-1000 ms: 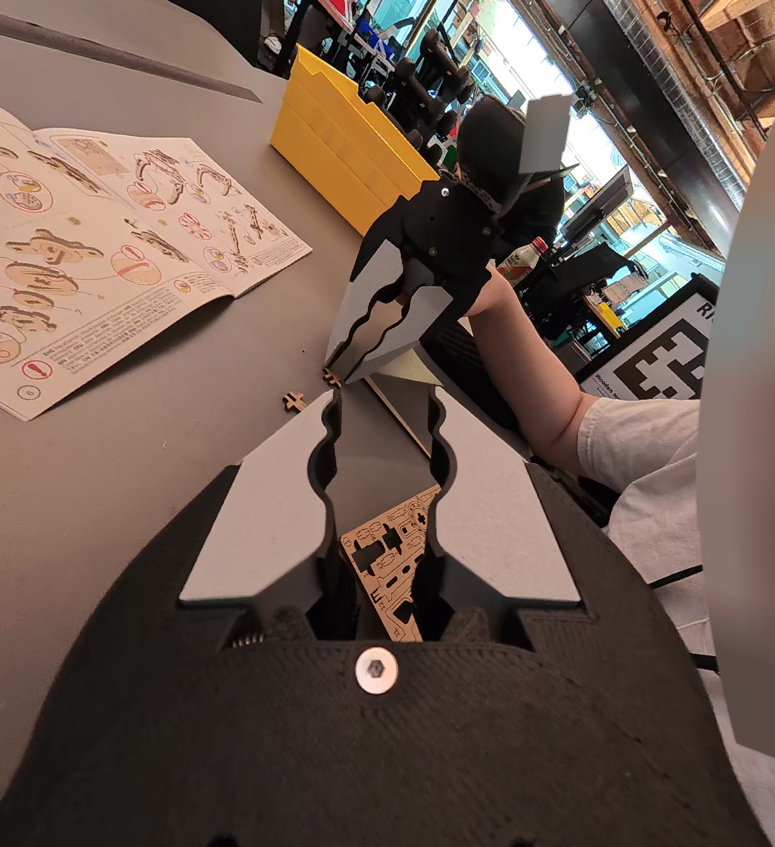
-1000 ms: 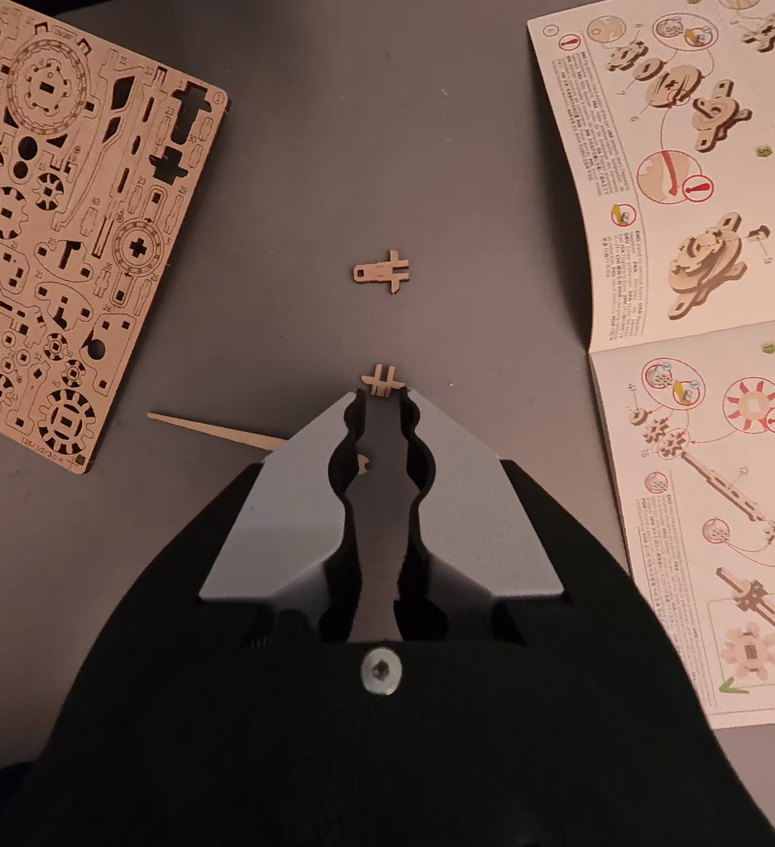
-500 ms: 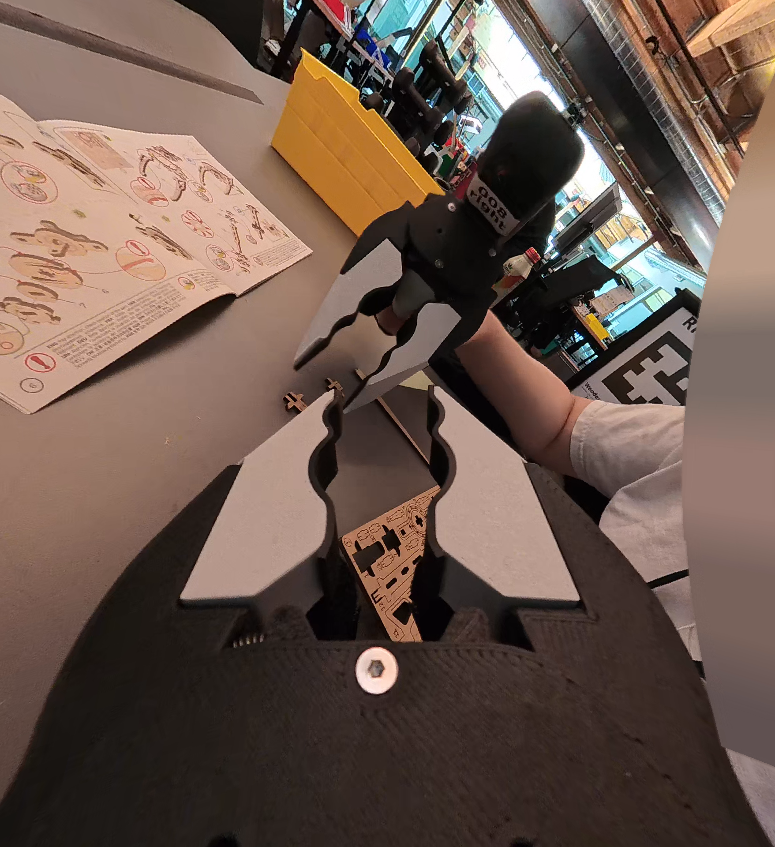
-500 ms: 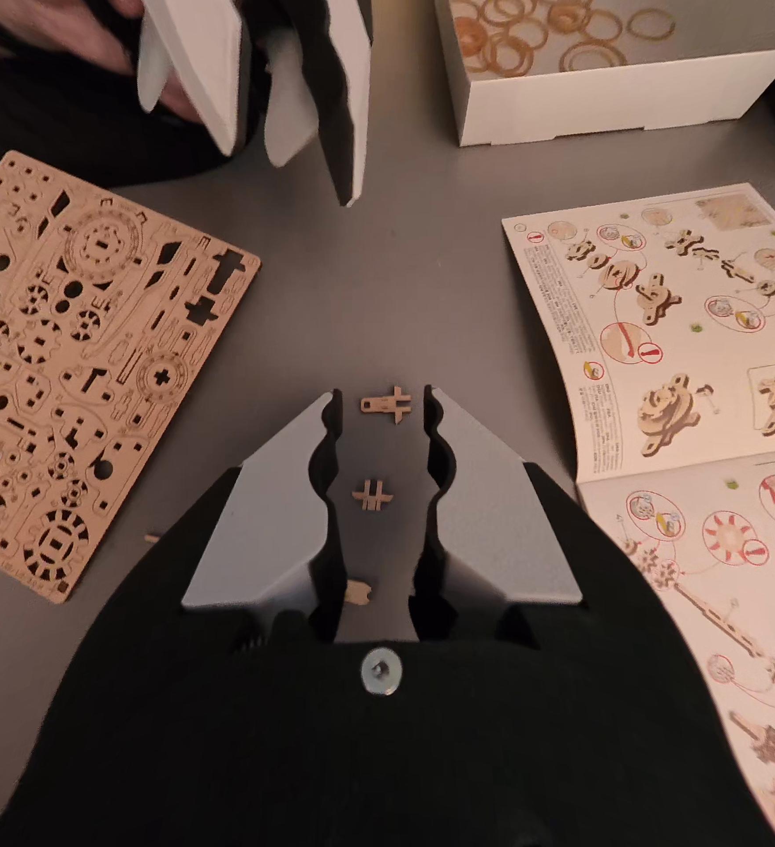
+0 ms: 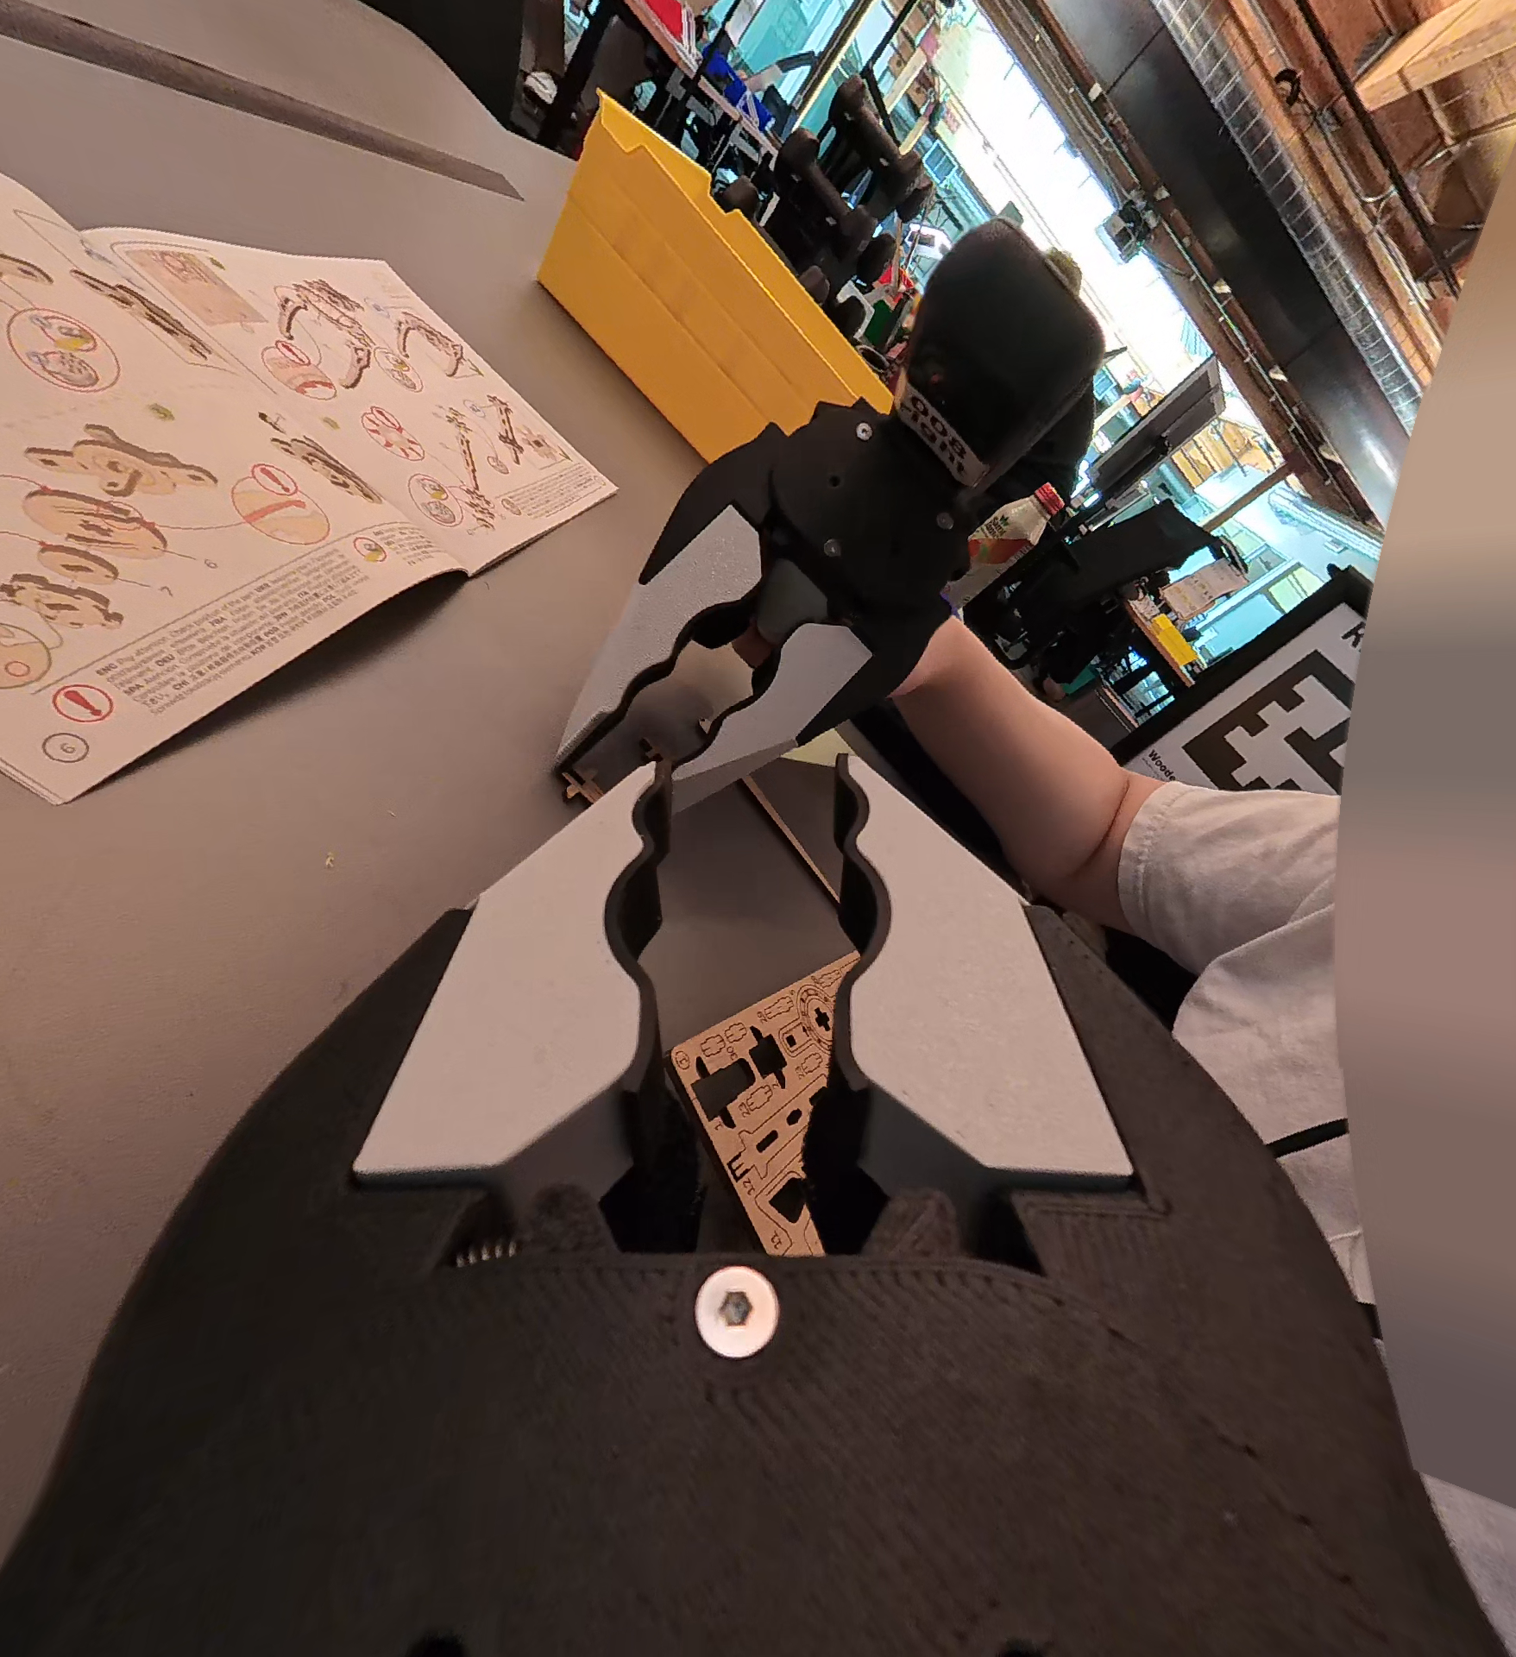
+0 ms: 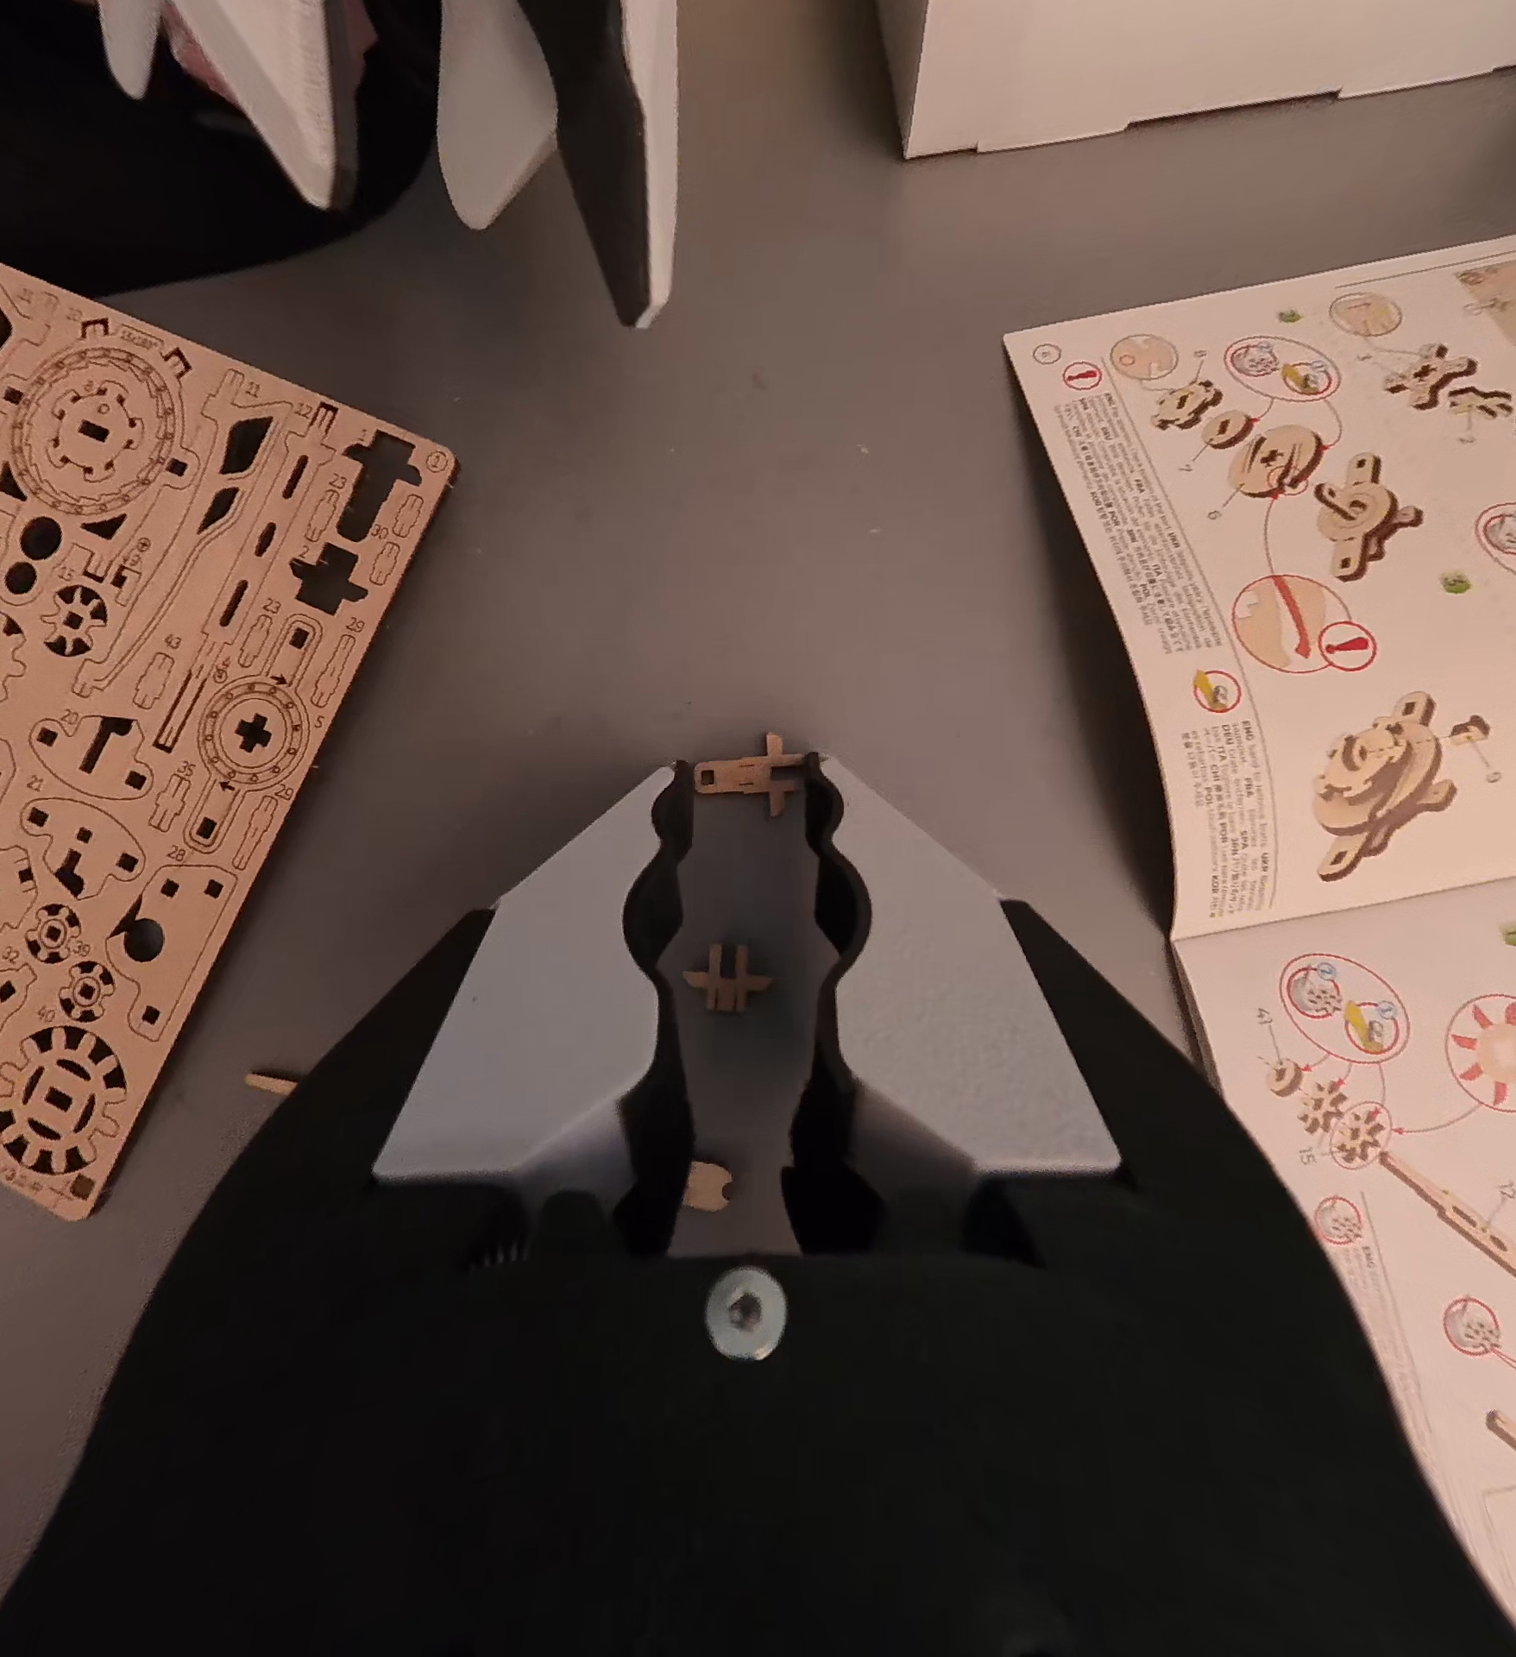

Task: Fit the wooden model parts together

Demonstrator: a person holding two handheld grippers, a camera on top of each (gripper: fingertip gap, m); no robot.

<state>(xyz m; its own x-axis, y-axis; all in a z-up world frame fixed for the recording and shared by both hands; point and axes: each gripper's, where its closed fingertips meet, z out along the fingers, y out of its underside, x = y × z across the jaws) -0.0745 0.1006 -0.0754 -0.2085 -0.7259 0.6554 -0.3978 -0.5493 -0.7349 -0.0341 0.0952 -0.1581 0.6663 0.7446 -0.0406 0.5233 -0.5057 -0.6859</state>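
While my right gripper (image 6: 745,780) bracketed the long wooden part (image 6: 749,778), fingers narrowed but perhaps not gripping, my left gripper (image 5: 749,789) hovered half-open, empty. Off-centre closure risked flicking it away.

Bystanders on the grey desk

An open instruction booklet (image 6: 1328,717) lies flat toward one side edge of the desk (image 6: 736,556), its pages spread and slightly bowed at the fold. A white cardboard box (image 6: 1184,81) sits near the far edge beyond the booklet. In the left wrist view a yellow plastic bin (image 5: 691,305) stands at the desk's far edge, with a cluttered workshop behind it.
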